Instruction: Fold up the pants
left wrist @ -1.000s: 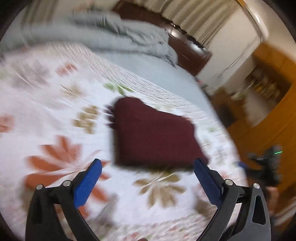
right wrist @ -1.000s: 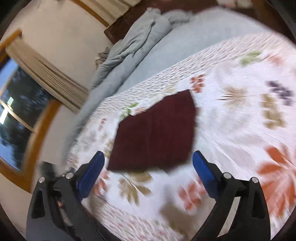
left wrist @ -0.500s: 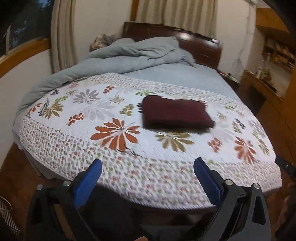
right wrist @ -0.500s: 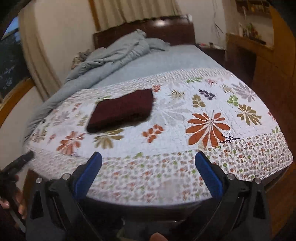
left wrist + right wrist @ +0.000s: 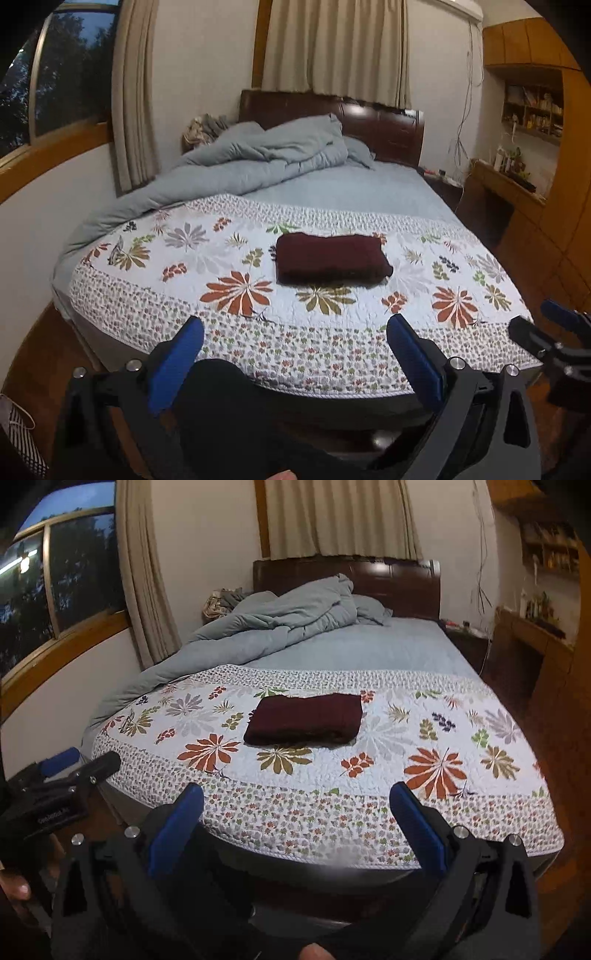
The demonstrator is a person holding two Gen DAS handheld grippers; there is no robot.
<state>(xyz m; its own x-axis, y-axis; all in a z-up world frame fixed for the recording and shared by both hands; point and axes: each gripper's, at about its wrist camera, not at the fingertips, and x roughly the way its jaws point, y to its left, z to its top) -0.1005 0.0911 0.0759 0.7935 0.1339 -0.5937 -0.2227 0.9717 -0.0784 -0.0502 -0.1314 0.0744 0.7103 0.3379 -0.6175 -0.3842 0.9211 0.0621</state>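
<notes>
Pants folded on the bed, both claws held back off its foot.

The bed (image 5: 369, 192) fills both views; on its floral quilt (image 5: 424, 295) the dark red pants (image 5: 330, 258) lie as a squared bundle, around twelve o'clock from each claw and well apart. The left claw (image 5: 295, 354) and right claw (image 5: 295, 829) both gape wide, gripping nothing (folding looks finished). By my reading nothing remains but, at most, neatening the bundle's left edge.
</notes>
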